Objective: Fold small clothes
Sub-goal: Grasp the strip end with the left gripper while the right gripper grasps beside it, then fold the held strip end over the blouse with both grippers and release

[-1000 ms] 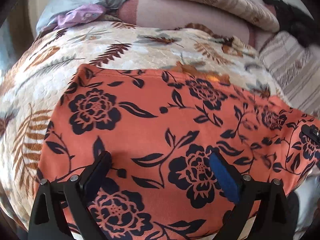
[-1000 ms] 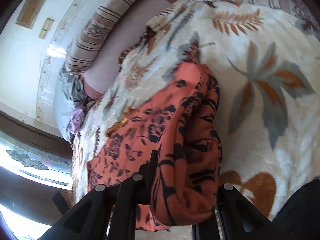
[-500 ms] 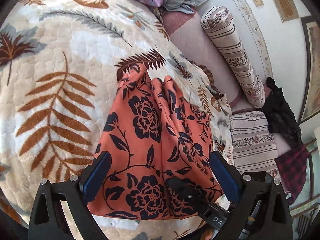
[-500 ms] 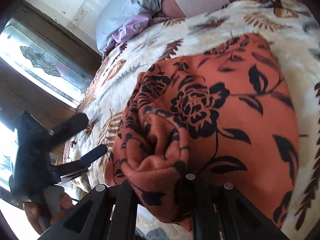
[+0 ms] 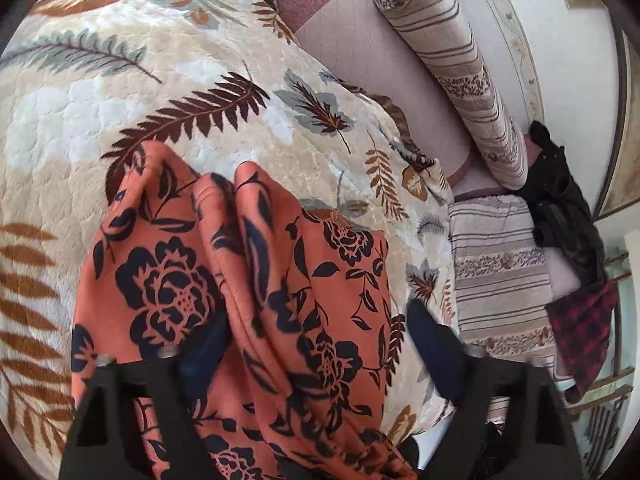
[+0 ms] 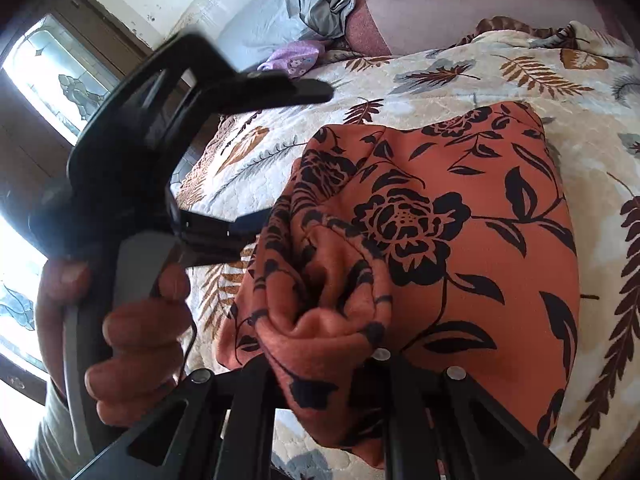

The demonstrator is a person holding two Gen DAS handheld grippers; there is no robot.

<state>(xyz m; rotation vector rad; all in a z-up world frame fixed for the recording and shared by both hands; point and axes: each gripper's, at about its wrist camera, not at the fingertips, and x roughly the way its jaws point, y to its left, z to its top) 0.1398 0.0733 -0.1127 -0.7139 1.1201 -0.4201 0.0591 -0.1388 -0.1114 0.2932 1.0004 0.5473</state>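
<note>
Soft orange floral garment (image 6: 460,240), bunched in clenched right tool (image 6: 326,364); left tool (image 5: 316,344) released.

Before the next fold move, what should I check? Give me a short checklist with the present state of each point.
1. Right gripper shut on the orange garment with black flowers: ok.
2. Left gripper gripping the garment: not ok, jaws wide apart, cloth between them.
3. Garment flat: not ok, bunched into ridges.
4. Garment resting on the cream leaf-print blanket: ok.
5. Edges aligned: cannot tell.
</note>
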